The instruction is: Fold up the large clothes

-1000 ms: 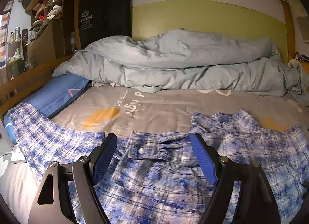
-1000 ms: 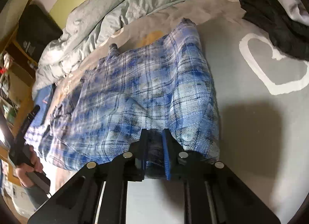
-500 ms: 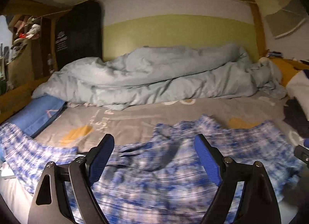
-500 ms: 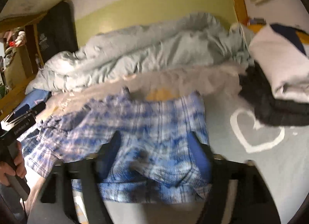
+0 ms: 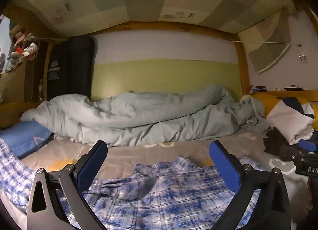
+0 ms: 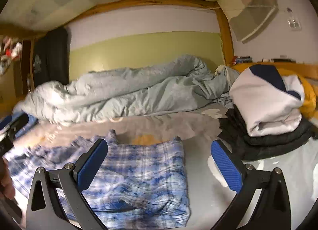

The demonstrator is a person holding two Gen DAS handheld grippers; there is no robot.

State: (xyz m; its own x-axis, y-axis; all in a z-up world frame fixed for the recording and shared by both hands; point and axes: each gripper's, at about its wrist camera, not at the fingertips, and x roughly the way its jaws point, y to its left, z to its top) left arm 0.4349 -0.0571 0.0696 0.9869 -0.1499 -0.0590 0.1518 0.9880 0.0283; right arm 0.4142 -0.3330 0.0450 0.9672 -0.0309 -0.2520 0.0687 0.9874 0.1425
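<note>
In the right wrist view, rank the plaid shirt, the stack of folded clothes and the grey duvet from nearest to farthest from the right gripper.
From the right gripper, jaws open and just widened, nothing between them:
1. plaid shirt, just below and left.
2. stack of folded clothes, right, further back.
3. grey duvet, bunched along the far wall.

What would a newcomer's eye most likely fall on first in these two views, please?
Probably the blue plaid shirt spread across the near bed, under both open tongs. Behind it a rumpled pale duvet lies along the green wall, and a stack of folded clothes sits at the right.
</note>
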